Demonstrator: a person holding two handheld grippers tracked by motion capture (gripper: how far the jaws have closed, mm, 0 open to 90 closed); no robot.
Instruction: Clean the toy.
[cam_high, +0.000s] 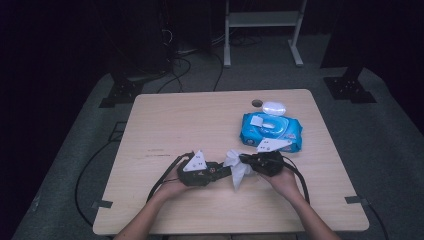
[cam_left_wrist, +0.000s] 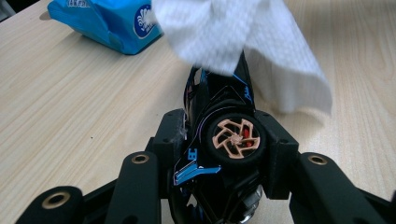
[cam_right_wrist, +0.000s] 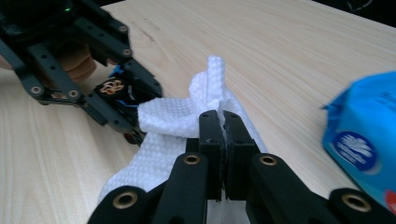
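Near the front edge of the pale wood-grain table (cam_high: 165, 120), the left gripper (cam_left_wrist: 223, 140) clamped a small black toy car (cam_left_wrist: 229, 116) with a bronze spoked wheel. The right gripper (cam_right_wrist: 222, 140) pinched a crumpled, dimpled white wipe (cam_right_wrist: 168, 121) draped against the car's far end. A glossy blue wipes pack (cam_high: 271, 131) lay toward the table's far right corner.

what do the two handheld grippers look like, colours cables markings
Both the left gripper and the right gripper are black linkage frames with brass-coloured rivets, each topped by a grey three-cornered plate with dark dots. A black cable trails from each. The person's forearms are bare, with no sleeves in view.
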